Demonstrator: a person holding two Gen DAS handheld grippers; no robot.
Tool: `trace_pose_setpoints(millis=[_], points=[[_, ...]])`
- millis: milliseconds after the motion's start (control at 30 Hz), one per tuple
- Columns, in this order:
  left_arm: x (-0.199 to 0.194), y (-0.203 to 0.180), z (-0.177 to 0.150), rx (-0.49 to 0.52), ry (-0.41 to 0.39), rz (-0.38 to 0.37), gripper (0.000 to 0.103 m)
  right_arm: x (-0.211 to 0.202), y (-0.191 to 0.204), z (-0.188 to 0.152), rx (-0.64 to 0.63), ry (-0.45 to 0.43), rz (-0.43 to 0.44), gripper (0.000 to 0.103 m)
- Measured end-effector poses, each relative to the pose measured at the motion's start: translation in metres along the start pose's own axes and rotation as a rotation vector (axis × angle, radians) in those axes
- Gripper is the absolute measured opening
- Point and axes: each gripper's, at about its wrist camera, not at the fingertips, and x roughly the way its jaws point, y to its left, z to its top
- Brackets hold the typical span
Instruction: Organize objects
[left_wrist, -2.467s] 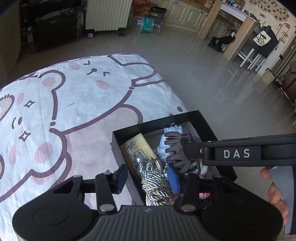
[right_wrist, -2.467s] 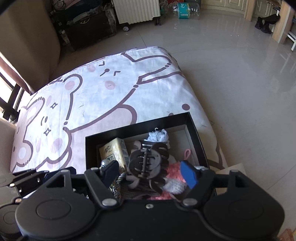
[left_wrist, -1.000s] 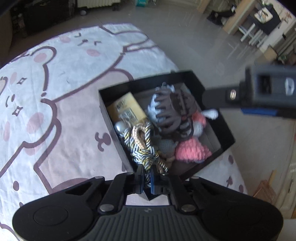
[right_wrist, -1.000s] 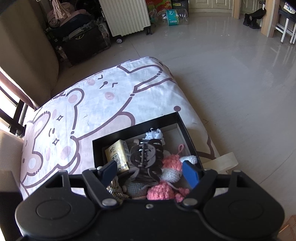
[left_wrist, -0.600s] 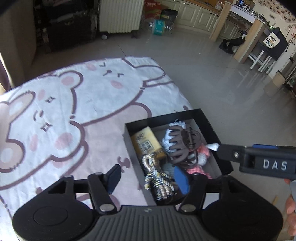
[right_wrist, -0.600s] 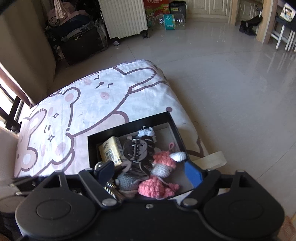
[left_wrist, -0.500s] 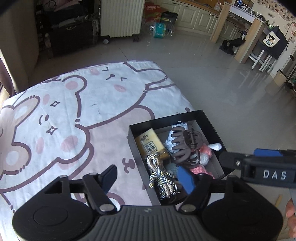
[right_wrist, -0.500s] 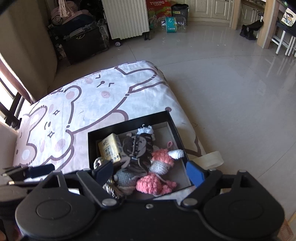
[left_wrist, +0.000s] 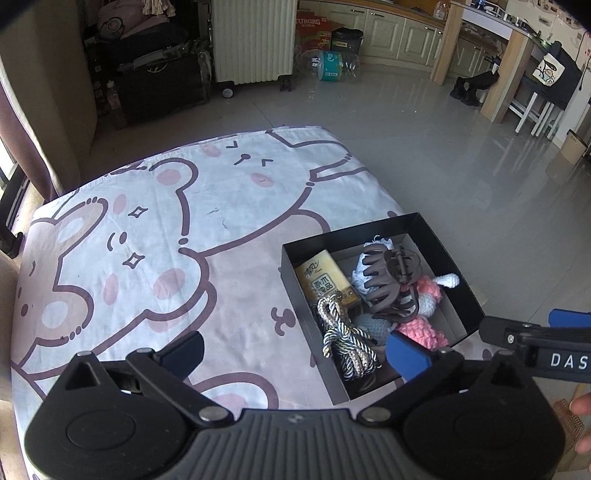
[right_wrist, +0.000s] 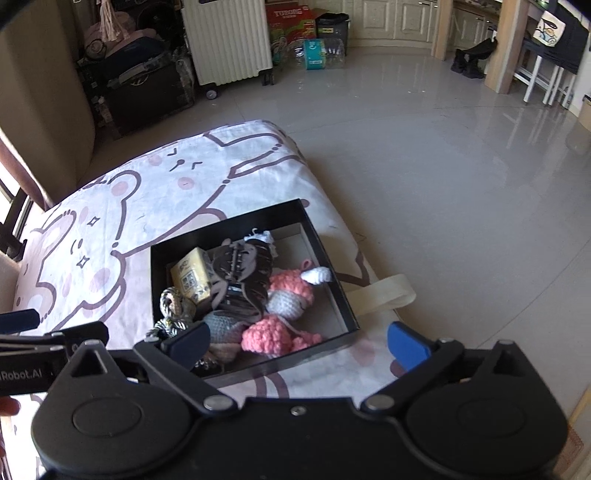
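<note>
A black open box (left_wrist: 441, 238) (right_wrist: 332, 280) sits at the right edge of the bear-print sheet. It holds a brown hair claw (left_wrist: 391, 282) (right_wrist: 240, 277), a yellow carton (left_wrist: 325, 282) (right_wrist: 192, 277), a gold and black-white twisted cord (left_wrist: 343, 339) (right_wrist: 171, 306), and pink and grey crochet pieces (left_wrist: 424, 330) (right_wrist: 269, 334). My left gripper (left_wrist: 295, 350) is open and empty, held above the sheet just in front of the box. My right gripper (right_wrist: 299, 341) is open and empty above the box's near edge.
The bear-print sheet (left_wrist: 147, 251) covers a low bed. A cream strap (right_wrist: 384, 295) hangs off its right edge. Beyond lie a tiled floor, a white radiator (left_wrist: 251, 40), dark luggage (left_wrist: 155, 81) and kitchen stools (left_wrist: 535, 103).
The left gripper, shut over the cord a second ago, has opened, left the cord in the box and pulled up and back. The right gripper has also drawn back, open; the hair claw lies in the box.
</note>
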Motion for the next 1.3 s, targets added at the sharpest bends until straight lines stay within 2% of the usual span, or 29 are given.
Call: trace_pose_setpoints(millis=[567,867,1300], points=[[0.008,0.008,-0.001,-0.024,0.027,0.030,0.103,-0.001,0.008,-0.003,-0.089,-0.020,-0.054,0.103],[0.008,0.011,-0.001,0.004,0.027,0.066,0.103,-0.001,0.002,-0.002,-0.081,-0.023,-0.058,0.103],[0.007,0.013,-0.001,0.002,0.028,0.063,0.103,0.000,-0.001,-0.002,-0.085,-0.021,-0.065,0.103]])
